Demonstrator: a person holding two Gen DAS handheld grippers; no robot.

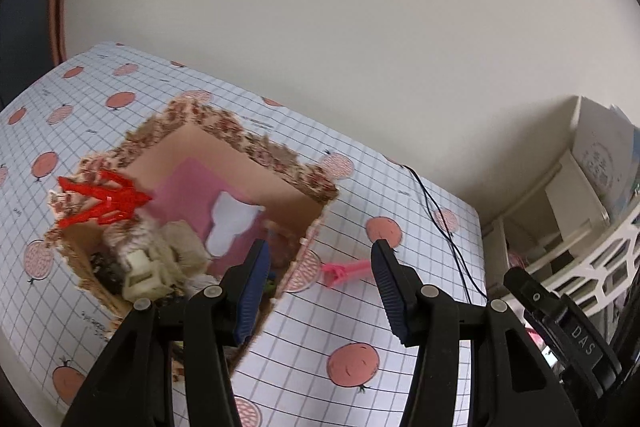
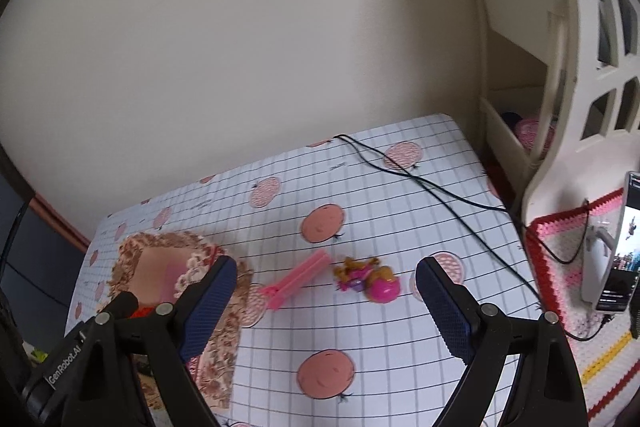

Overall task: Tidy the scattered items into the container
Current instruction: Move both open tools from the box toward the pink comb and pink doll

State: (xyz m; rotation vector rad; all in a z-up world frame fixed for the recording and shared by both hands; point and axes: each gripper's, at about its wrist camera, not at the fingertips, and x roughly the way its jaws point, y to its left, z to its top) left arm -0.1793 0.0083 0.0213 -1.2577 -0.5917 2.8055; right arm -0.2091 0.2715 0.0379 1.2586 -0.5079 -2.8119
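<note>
Both the right gripper (image 2: 322,301) and left gripper (image 1: 318,281) hang open and empty; the pink clip (image 2: 294,281), probably light, stiff and slick, lies on the surface (image 2: 400,339) beside the box (image 2: 132,255), best pinched across its narrow bar.

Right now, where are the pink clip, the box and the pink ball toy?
pink clip (image 2: 296,279): right wrist view, mid-handle.
box (image 1: 256,143): left wrist view, patterned far rim.
pink ball toy (image 2: 384,289): right wrist view, round pink body.

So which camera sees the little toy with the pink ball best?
The right wrist view. There the toy with the pink ball lies in full view on the tablecloth, between the open tongs. The left wrist view does not show it at all, only the pink clip beside the box.
</note>
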